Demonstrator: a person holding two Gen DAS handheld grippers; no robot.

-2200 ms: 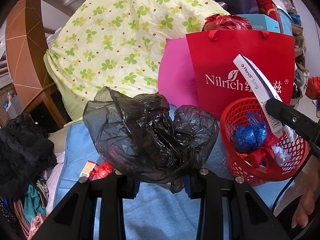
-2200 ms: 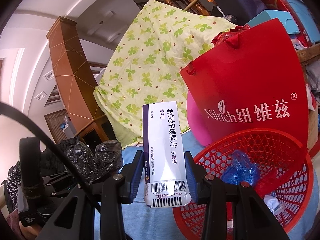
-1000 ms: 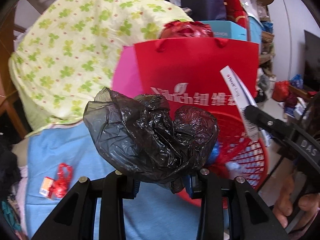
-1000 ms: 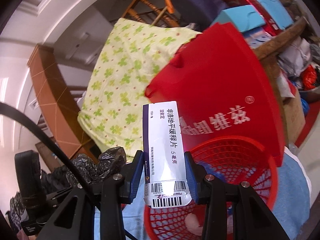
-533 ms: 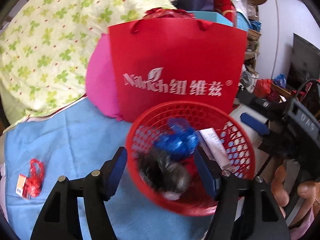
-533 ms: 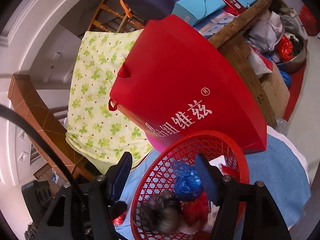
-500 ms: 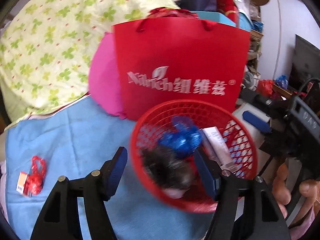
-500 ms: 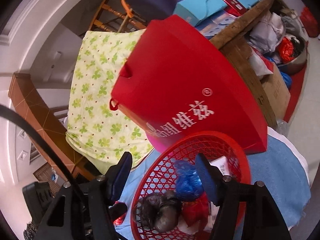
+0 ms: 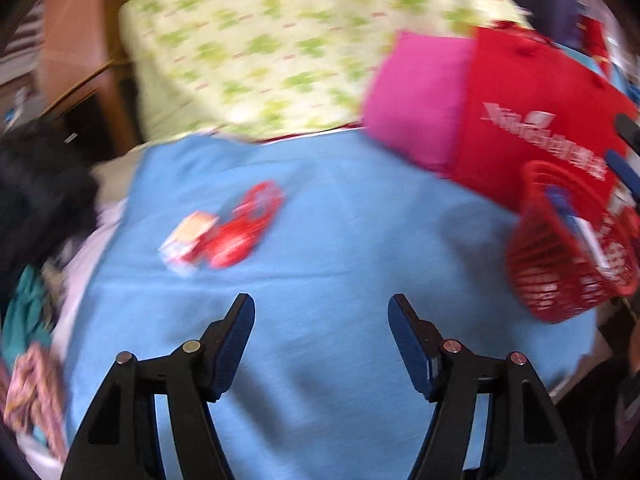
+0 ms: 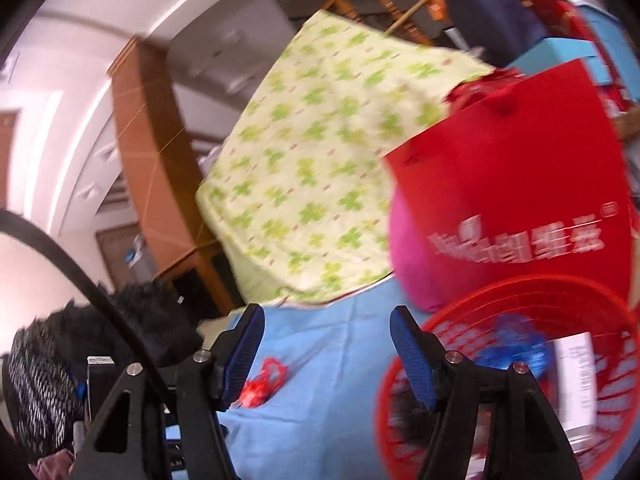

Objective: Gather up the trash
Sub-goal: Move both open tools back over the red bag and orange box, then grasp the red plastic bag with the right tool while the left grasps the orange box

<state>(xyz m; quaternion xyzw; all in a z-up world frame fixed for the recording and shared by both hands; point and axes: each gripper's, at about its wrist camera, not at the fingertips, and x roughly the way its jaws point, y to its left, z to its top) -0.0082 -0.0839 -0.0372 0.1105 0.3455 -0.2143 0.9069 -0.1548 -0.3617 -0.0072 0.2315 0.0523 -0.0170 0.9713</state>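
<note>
blue cloth (image 9: 340, 220) bears red basket (image 10: 460, 328) holding white box (image 10: 576, 376); both grippers (image 9: 321, 312) (image 10: 327, 320) released, empty.

Soft, even indoor light; heavy motion blur throughout, with fisheye bending and dark corners.

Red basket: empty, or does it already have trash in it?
Not empty. The red basket holds a white carton and a blue wrapper, with something dark low inside, too blurred to name.
</note>
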